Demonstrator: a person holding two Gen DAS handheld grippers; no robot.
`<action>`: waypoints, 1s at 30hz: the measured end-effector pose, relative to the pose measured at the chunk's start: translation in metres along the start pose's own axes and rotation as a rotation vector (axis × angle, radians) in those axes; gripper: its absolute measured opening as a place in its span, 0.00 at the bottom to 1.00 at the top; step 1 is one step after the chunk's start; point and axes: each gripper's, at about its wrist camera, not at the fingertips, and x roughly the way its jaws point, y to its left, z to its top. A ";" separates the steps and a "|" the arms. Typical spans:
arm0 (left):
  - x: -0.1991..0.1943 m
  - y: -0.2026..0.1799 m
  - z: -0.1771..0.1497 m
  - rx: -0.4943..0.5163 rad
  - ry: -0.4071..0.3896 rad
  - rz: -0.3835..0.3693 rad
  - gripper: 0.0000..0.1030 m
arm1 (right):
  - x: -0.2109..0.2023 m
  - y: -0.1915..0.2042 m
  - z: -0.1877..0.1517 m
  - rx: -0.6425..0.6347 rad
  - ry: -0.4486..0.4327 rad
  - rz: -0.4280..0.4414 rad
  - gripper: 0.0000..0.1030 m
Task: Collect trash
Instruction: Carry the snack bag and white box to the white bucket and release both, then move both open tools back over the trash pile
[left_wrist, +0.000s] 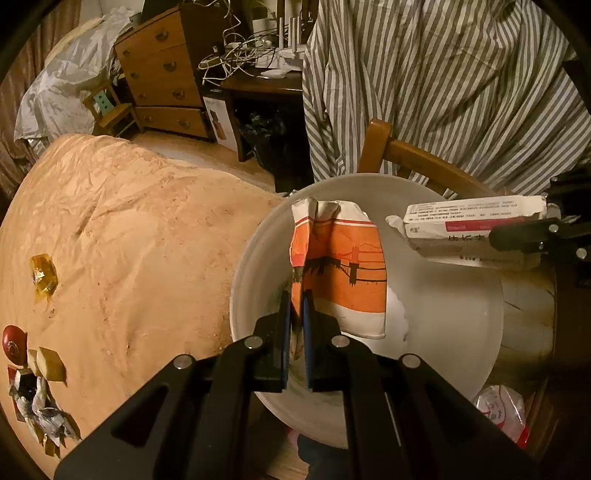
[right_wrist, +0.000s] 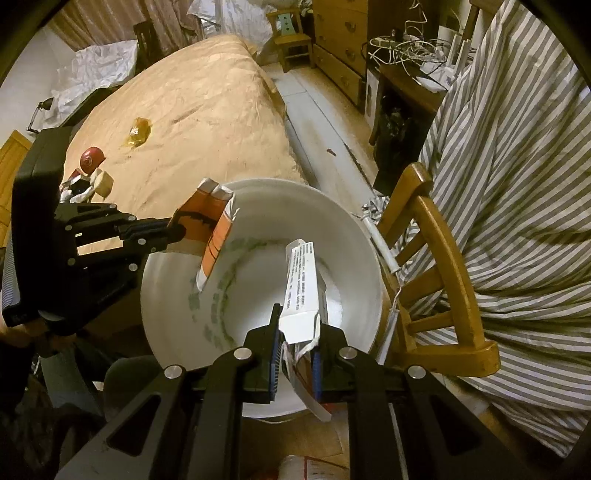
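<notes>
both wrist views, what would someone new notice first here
The big white bucket fills the middle, beside a wooden chair draped in striped cloth. Over its mouth, the left gripper is shut on an orange paper packet and the right gripper on a white carton. More wrappers lie on the tan bedspread behind.

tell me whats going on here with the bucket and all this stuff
A person is clearing trash off a bed into a white bucket. The left tool is shut on a crumpled orange wrapper and the right tool is shut on a white box, both held over the bucket's mouth, not yet dropped. More scraps lie on the bed.
</notes>
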 end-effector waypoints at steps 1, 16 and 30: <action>0.000 0.000 0.000 -0.003 0.000 0.002 0.07 | 0.001 0.000 -0.001 0.004 -0.003 0.002 0.15; -0.017 0.023 -0.003 -0.082 -0.067 0.037 0.56 | -0.003 -0.001 0.005 0.054 -0.081 0.068 0.37; -0.052 0.134 -0.116 -0.342 -0.116 0.101 0.56 | -0.025 0.155 -0.010 -0.227 -0.352 0.221 0.60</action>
